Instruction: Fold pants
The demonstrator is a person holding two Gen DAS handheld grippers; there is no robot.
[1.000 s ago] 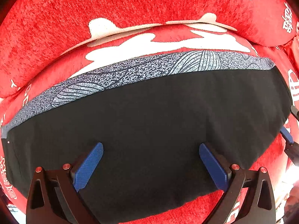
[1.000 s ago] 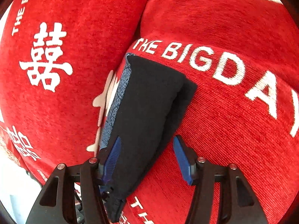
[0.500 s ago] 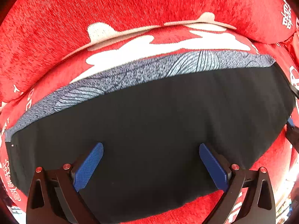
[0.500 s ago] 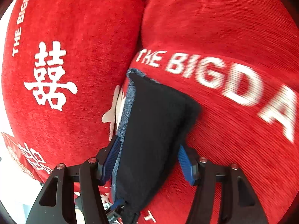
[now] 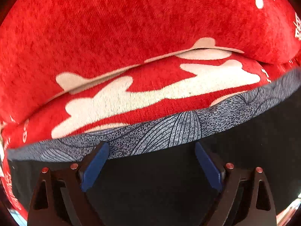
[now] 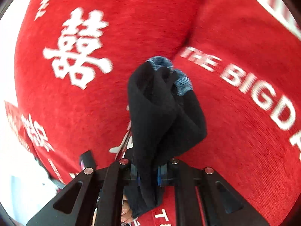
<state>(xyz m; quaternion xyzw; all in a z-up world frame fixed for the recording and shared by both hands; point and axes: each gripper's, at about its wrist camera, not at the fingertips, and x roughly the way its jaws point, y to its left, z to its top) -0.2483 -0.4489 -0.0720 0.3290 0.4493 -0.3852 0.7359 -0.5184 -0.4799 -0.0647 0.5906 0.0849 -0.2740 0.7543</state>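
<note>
While the right gripper [image 6: 147,175] clamps bunched black pants [image 6: 160,113], its jaws having just closed.
Left gripper [image 5: 150,163] open above pants on red sofa cushion [image 5: 131,37], jaws narrowing slightly.

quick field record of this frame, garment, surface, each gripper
garment: black pants with a grey patterned waistband
surface: red sofa cover with white print
left gripper: open, jaws have just been closing slightly, over the waistband edge, pads not pressing cloth
right gripper: jaws have just closed, shut on a bunched end of the pants
fold: not yet made
</note>
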